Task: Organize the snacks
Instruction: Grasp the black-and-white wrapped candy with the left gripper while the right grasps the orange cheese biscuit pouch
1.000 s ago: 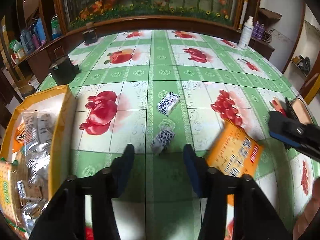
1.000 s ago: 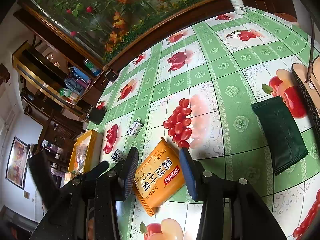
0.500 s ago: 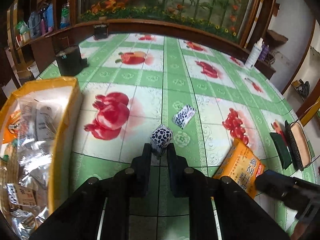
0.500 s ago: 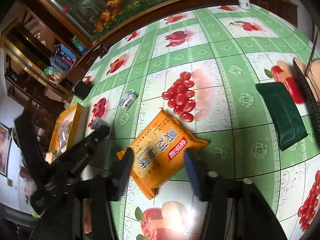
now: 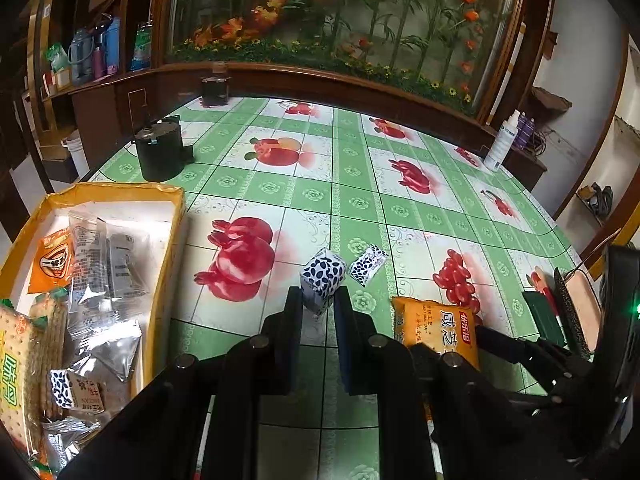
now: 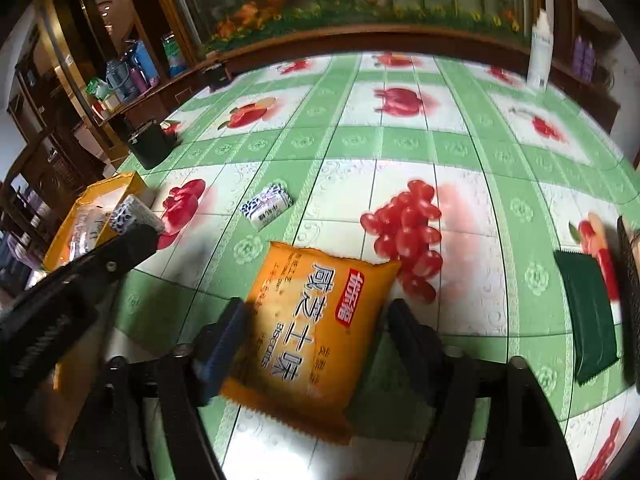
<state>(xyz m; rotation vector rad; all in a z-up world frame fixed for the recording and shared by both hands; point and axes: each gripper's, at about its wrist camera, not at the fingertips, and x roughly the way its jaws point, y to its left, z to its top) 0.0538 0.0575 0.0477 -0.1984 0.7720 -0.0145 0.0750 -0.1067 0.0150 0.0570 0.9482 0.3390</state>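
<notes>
Our left gripper [image 5: 317,307] is clamped on a small blue-and-white spotted candy packet [image 5: 322,275], holding it by its lower end clear of the green fruit-print tablecloth [image 5: 352,184]. We judge the job here is to carry it to the yellow snack box [image 5: 164,256] on our left, which already holds foil packs and crackers. We keep the squeeze steady, since the packet stands tall above the pads and could pivot, and we clear the box's near wall before letting go over a bare patch.

Our right gripper [image 6: 316,334] is opening its jaws on either side of the orange biscuit pack [image 6: 316,320], which lies flat on the cloth between them; the pads do not press it yet. We should lower squarely and close across the pack's narrower width. A second spotted packet [image 6: 267,205] and a dark green packet [image 6: 588,312] wait on the cloth.
</notes>
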